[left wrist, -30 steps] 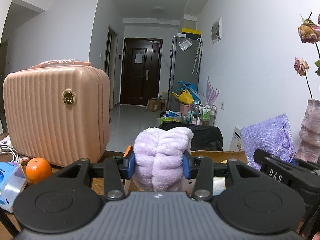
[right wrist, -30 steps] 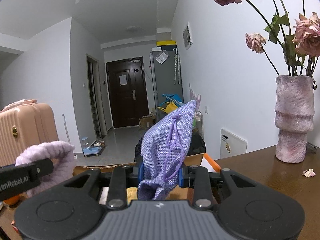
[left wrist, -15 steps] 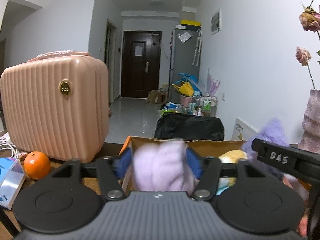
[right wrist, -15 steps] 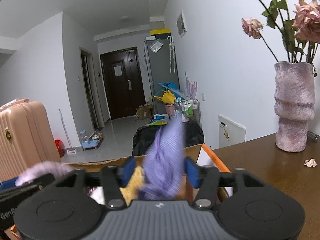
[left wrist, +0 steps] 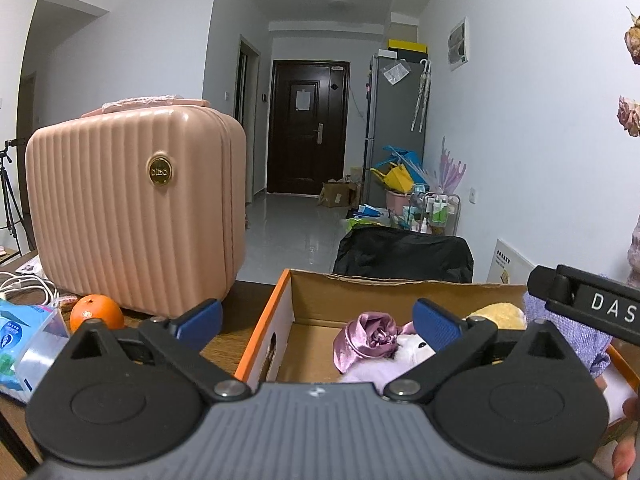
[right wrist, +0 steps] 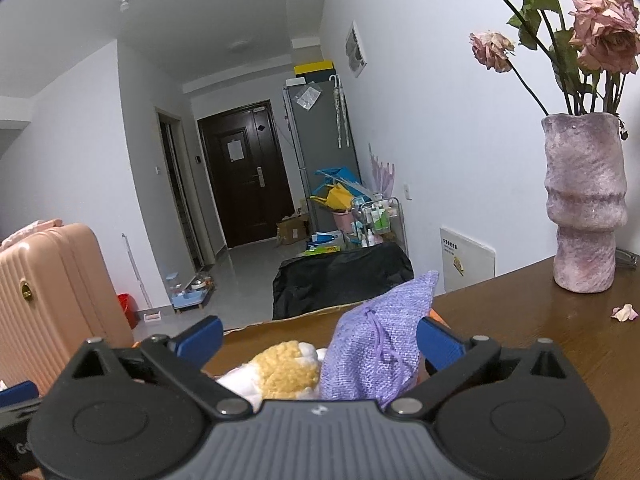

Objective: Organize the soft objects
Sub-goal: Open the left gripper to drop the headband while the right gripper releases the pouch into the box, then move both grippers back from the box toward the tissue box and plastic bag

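hovering over the box, the left gripper has its blue pads spread wide, having just been opening, with nothing pressed between them. below it, inside the box, lie a fluffy lilac cloth at the near edge and a purple satin scrunchie just past it. a yellow plush sits further right in the box, near the far wall. the right gripper is likewise released, its jaws just opened; the lilac pouch stands between the pads, leaning toward the right one, and whether it touches that pad cannot be told. the pouch rests in the box beside the yellow plush, the two touching. left of the box on the wooden table are an orange, a blue packet and white cables, with a pink ribbed case upright behind them. on the table's right side stands a mottled vase holding dried roses, a fallen petal close by. beyond the table, a black bag, a hallway, a grey fridge and a dark door.
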Available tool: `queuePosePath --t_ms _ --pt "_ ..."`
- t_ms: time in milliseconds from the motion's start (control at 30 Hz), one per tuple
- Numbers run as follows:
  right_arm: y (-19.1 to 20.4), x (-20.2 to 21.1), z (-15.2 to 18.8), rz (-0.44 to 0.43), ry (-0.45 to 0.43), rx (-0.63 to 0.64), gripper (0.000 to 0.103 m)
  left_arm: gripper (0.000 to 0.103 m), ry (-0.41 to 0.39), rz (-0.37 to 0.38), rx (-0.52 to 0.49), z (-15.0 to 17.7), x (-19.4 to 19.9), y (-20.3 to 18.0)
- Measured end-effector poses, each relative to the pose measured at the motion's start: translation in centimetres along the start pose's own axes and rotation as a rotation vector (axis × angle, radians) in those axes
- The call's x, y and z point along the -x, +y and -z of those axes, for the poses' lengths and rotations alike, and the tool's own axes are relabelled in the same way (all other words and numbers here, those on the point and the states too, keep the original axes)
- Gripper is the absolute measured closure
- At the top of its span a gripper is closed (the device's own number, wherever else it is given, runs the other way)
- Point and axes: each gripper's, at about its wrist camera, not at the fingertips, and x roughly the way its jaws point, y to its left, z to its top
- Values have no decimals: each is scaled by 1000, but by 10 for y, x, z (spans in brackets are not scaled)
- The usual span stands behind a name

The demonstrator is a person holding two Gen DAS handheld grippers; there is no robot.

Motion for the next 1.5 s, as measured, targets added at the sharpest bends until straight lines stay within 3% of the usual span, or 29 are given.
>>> queuePosePath --t_ms 433,1000,1500 --pt "8 35 0 -57 -54 48 0 0 8 4 17 3 20 12" --pt "-7 116 26 -79 -134 181 0 0 23 21 12 25 83 25" --pt "-34 185 55 -63 -102 254 0 0 56 74 -17 56 152 23"
